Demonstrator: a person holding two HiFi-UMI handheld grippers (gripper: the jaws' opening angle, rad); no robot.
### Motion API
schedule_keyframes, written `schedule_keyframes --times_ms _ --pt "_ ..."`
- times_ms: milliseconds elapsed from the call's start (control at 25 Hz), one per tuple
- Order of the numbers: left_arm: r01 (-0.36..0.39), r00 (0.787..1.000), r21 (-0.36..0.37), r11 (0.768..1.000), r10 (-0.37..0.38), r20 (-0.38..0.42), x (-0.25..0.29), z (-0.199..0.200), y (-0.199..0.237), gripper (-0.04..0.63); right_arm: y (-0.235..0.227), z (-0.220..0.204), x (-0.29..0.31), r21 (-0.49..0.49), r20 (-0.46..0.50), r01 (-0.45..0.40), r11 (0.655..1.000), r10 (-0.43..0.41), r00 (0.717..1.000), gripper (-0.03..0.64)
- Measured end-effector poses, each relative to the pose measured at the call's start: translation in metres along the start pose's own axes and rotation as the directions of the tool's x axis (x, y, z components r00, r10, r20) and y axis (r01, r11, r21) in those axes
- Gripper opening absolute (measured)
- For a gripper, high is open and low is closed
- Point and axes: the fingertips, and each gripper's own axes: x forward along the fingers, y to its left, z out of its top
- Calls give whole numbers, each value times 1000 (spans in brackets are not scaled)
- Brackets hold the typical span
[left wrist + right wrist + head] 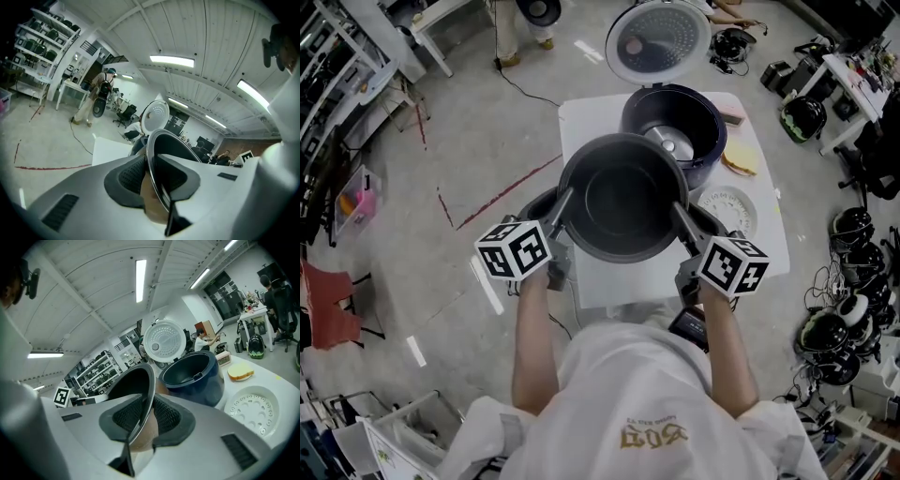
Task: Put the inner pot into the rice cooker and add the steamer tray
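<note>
The left gripper (563, 201) jaws grasp the pot (622, 202) rim at 9 o'clock and the right gripper (679, 214) jaws at 3 o'clock, so the pot hangs level above the worktop (581, 127). The open cooker (673, 131) stands at its 12 o'clock, and the tray (728, 212) lies at its 3 o'clock.

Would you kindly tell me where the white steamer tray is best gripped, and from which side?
Probably by its thin outer rim, coming down from above. The steamer tray lies flat as a shallow dish, so only the rim offers something to pinch. Its edge away from the rice cooker looks freest; the right gripper, now shut on the inner pot, is nearest.
</note>
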Motion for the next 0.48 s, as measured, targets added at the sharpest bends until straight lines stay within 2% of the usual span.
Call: schedule_keyframes --times_ms 480 --pt "32 996 55 998 -36 85 4 64 -16 95 23 63 12 -42 89 -48 998 51 995 87"
